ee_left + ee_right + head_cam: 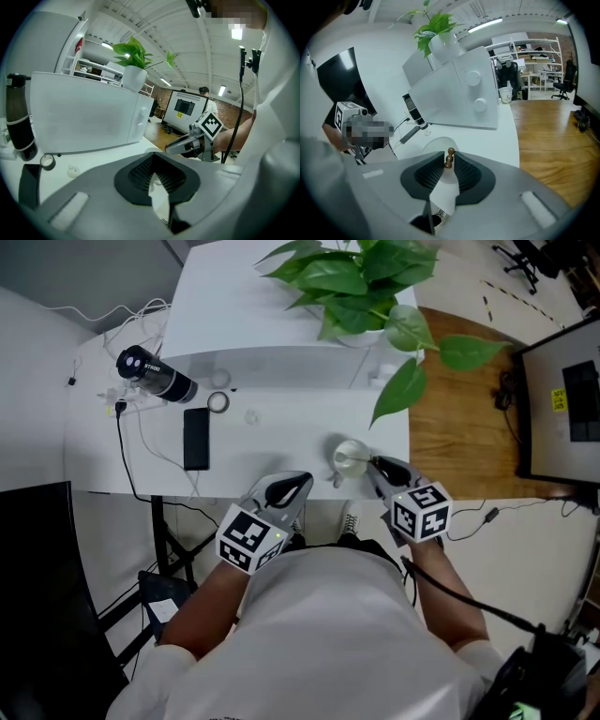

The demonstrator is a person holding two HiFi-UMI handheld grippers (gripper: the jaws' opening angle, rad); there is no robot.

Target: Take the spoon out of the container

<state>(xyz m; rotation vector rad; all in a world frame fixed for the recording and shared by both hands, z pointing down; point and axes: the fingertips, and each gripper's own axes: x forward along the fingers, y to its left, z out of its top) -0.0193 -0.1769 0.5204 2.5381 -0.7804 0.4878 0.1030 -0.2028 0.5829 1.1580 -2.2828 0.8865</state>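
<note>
A small white container stands near the table's front edge, and its rim shows just beyond my right jaws. The spoon's brown beaded handle sticks up between those jaws. My right gripper is shut on the handle, reaching to the container from the right. The spoon's bowl is hidden. My left gripper hangs at the table's front edge, left of the container, with its jaws together and nothing between them. The right gripper also shows in the left gripper view.
A white box-shaped appliance with a potted plant on top fills the back of the white table. A black phone, a black bottle, a tape roll and cables lie at the left. Wooden floor lies to the right.
</note>
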